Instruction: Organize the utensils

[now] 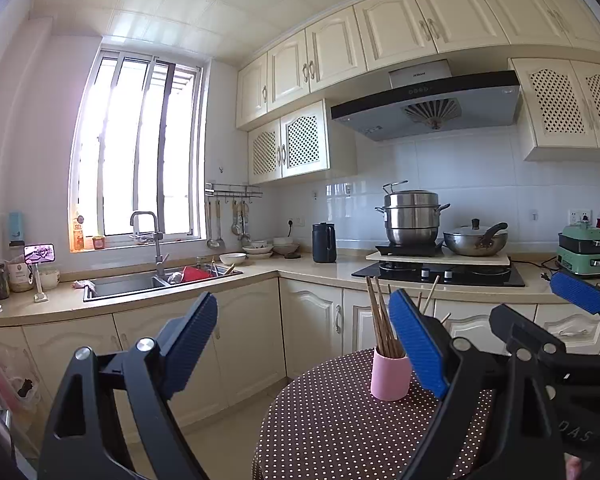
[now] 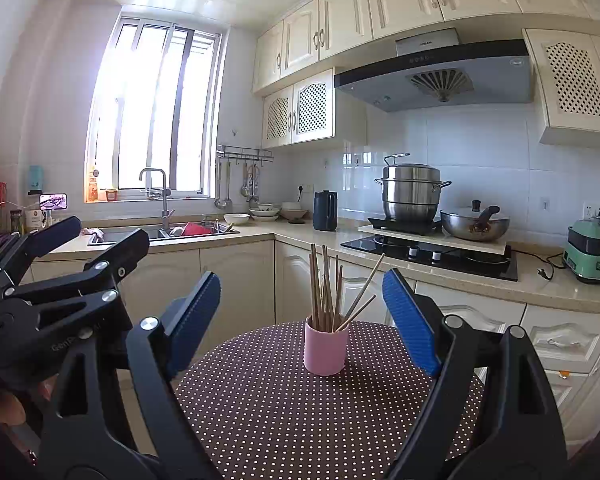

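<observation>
A pink cup (image 2: 326, 350) stands upright on a round table with a brown polka-dot cloth (image 2: 280, 412). Several wooden chopsticks (image 2: 326, 288) stand in it, two leaning right. The cup also shows in the left wrist view (image 1: 391, 376), with the chopsticks (image 1: 380, 320) partly behind my left gripper's right finger. My left gripper (image 1: 306, 344) is open and empty, held above the table's left edge, left of the cup. My right gripper (image 2: 300, 320) is open and empty, with the cup centred between its fingers but farther away. The left gripper also shows at the left of the right wrist view (image 2: 60, 248).
Cream cabinets and an L-shaped counter (image 2: 300, 236) lie beyond the table. A sink (image 2: 160, 234) with dishes is at the left under the window. A stove (image 2: 428, 256) carries a steamer pot and a wok. A green appliance (image 2: 590, 256) sits at the right.
</observation>
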